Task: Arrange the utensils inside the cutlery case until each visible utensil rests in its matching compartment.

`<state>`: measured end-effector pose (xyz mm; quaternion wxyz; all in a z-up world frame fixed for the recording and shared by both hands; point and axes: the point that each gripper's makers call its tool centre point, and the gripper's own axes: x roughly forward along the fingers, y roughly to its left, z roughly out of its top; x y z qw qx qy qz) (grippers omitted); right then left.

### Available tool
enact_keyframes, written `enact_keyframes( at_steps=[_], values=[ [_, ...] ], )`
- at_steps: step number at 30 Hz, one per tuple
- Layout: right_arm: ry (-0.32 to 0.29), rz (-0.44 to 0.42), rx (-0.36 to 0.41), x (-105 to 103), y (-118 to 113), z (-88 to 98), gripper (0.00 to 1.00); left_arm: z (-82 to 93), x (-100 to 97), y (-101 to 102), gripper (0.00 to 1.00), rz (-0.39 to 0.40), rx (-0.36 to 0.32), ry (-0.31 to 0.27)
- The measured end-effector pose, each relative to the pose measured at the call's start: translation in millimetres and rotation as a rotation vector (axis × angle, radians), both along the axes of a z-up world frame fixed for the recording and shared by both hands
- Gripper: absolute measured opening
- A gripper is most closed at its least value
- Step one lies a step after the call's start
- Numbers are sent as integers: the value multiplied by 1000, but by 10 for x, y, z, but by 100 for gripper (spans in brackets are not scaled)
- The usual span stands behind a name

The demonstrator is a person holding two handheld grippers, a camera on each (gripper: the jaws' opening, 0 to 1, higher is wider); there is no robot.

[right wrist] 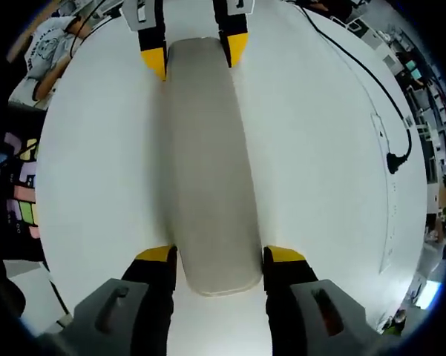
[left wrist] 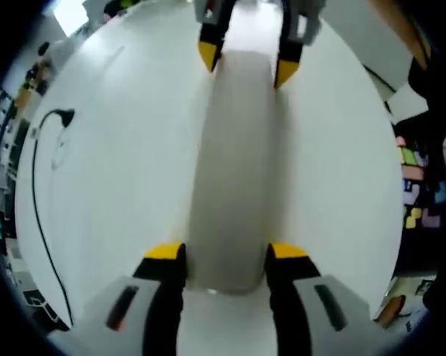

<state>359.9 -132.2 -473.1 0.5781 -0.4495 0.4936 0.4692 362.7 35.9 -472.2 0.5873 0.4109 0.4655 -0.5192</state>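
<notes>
**Both tongs straddle the closed case — get it open squarely**

Your left tongs sit with jaws apart on either side of one end of the cutlery case. Your right tongs do the same at the far end, jaws also apart and close against its sides. Whether the yellow tips actually press the case I cannot tell; neither pair looks clamped on it. The case lies lengthwise between the two tongs on the white counter, lid on, so no utensils or compartments show yet.

The step in hand looks like gripping the case to open it. Close both tongs evenly, so the case doesn't swivel, and hold one end low while lifting the lid at the other. Keep clear of the black cable off to the right of your right tongs.
</notes>
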Motion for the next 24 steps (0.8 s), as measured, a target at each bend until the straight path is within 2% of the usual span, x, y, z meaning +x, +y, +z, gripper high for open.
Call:
enact_keyframes(
  at_steps=[4,15,22,24],
  values=[
    [1,19,17,-4,6,-1,49,-1,9,0,46,-1,-6,2],
    [13,22,48,-39,17,-9,44,-12,5,1,47,-1,63,12],
    [7,20,52,-36,18,-5,45,-9,-6,18,47,7,37,6],
    [-4,21,70,-32,9,3,45,-9,4,24,48,31,25,3]
  ],
)
